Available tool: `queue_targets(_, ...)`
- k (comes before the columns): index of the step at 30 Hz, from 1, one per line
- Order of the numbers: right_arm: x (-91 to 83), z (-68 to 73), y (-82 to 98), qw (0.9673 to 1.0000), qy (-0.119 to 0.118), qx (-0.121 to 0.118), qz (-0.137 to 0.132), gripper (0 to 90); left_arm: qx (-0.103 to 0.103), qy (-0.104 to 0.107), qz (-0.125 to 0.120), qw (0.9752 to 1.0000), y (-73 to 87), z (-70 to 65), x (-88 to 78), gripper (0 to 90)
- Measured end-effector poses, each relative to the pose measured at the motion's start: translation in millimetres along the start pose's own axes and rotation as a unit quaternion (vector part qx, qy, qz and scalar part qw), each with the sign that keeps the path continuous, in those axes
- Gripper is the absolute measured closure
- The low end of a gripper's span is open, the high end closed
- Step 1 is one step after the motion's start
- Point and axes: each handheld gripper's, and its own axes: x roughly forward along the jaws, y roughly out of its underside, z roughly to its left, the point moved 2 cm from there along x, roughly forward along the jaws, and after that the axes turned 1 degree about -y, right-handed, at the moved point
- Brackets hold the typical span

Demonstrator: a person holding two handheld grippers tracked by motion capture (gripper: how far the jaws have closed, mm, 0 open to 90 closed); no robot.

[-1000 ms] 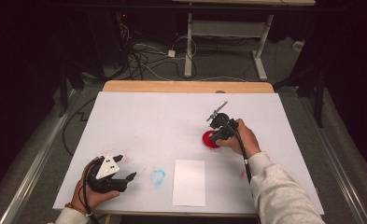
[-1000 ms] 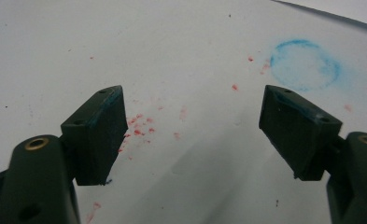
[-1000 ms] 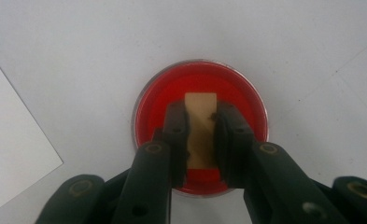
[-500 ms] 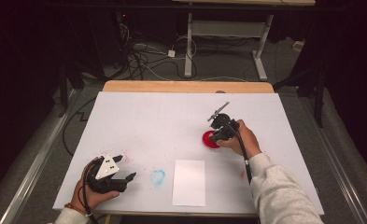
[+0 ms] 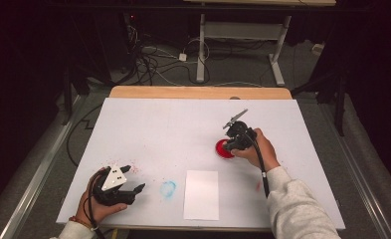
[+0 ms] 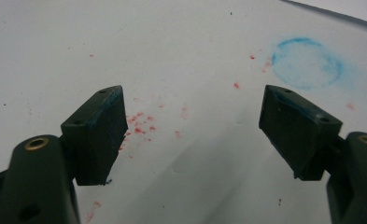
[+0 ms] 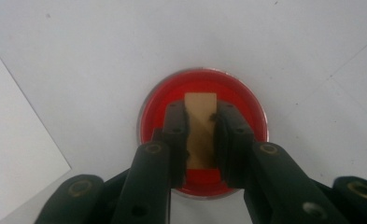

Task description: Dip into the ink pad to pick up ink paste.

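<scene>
A: Nearest us, what do we have at the table's (image 5: 148, 124) front edge?

B: We see the left gripper (image 5: 133, 180) in the left hand (image 5: 97, 203), low over the white top near the front-left corner. In the left gripper view its 2 jaws stand wide apart with nothing between them, just bare surface flecked with red specks (image 6: 141, 122).

A: And beside it?

B: A faint blue ring (image 5: 168, 188) smudged on the top, just to the right of that gripper. In the left gripper view we see the ring past the right-hand jaw, apart from it. Next along the front lies 1 white sheet (image 5: 201, 194), flat, its near edge close to the table edge.

A: Farther in?

B: The right hand (image 5: 259, 149), in a pale sleeve (image 5: 295, 206), holds the right gripper (image 5: 226, 148) over a round red dish (image 5: 223, 150), which sits right of the table's middle, beyond the sheet and well apart from the left gripper.

A: What are we gripping there?

B: In the right gripper view the jaws are drawn narrow, pinching a small tan block (image 7: 200, 127) from both sides. The block stands inside the dish's red area; we cannot tell whether it touches the bottom.

A: Beyond that?

B: A bare wooden strip (image 5: 198, 92) along the far edge, then the floor with cables (image 5: 153, 64) and a table frame (image 5: 243, 35).
</scene>
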Motion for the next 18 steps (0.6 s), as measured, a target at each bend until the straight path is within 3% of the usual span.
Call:
queue_targets(5,-15.2,3.3,3.5,0.9992,0.009,0.002,-0.040,76.3,-0.004,0.000,0.001,1.0000,1.8,0.8,0.0,22.5)
queue_targets(8,-23.5,6.3,7.4,0.9978,0.001,-0.003,-0.066,76.3,-0.001,0.001,0.002,1.0000,1.1,-0.6,0.7,22.5)
queue_targets(18,-50.1,16.9,16.4,0.9931,0.003,-0.014,-0.116,76.3,0.001,-0.002,0.008,1.0000,1.9,-2.1,0.9,22.5)
